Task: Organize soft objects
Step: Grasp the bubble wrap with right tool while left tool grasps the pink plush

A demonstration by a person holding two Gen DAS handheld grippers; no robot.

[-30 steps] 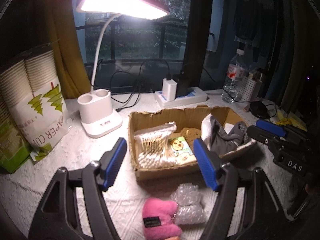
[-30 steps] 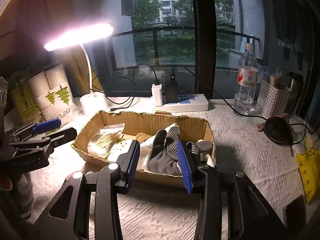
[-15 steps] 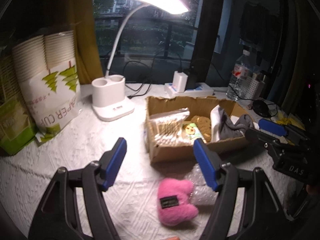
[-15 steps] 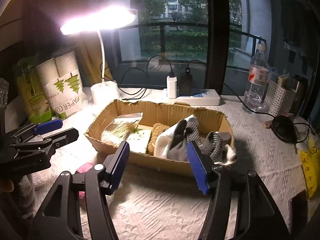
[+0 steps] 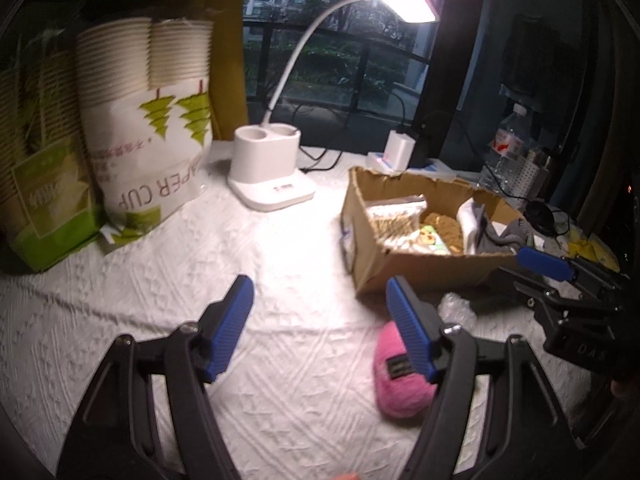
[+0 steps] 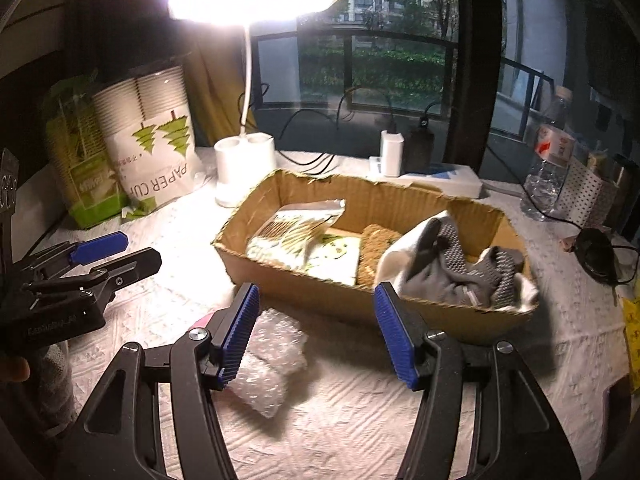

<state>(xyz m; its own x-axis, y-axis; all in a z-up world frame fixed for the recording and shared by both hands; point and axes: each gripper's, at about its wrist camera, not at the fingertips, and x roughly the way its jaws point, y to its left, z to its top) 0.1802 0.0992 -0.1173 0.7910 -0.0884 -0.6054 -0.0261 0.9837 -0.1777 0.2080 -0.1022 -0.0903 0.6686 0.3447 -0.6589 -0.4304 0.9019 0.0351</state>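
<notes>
1. The left gripper [image 5: 320, 320] hangs over the white textured tablecloth [image 5: 160, 320], its blue-padded jaws standing well apart with nothing between them and nothing in their hold.

2. A pink plush toy [image 5: 396, 384] lies on the cloth just beside the left gripper's right-hand finger [image 5: 408, 332], which partly covers it in the left wrist view; whether pad and plush touch cannot be told.

3. The right gripper [image 6: 316, 328] is likewise spread wide and empty, poised above the cloth in front of the cardboard box [image 6: 320, 284].

4. A crumpled piece of bubble wrap [image 6: 268, 364] lies on the cloth near the box's front wall, partly behind the right gripper's left-hand finger [image 6: 236, 336]; contact cannot be judged.

5. Inside the open box lie a packet of cotton swabs [image 6: 296, 228], a small printed pack [image 6: 336, 256], a brown knitted piece [image 6: 374, 248] and, at its right end, grey gloves [image 6: 452, 268] heaped on white cloth.

6. Behind the box, a lit white desk lamp [image 6: 244, 160] stands on the table, with a bag of paper cups [image 6: 156, 152] to its left, a power strip [image 6: 436, 178] behind the box and a water bottle [image 6: 548, 168] farther right.

7. Each gripper shows at the edge of the other's view, the left one at the left edge of the right wrist view, clear of box and wrap.
</notes>
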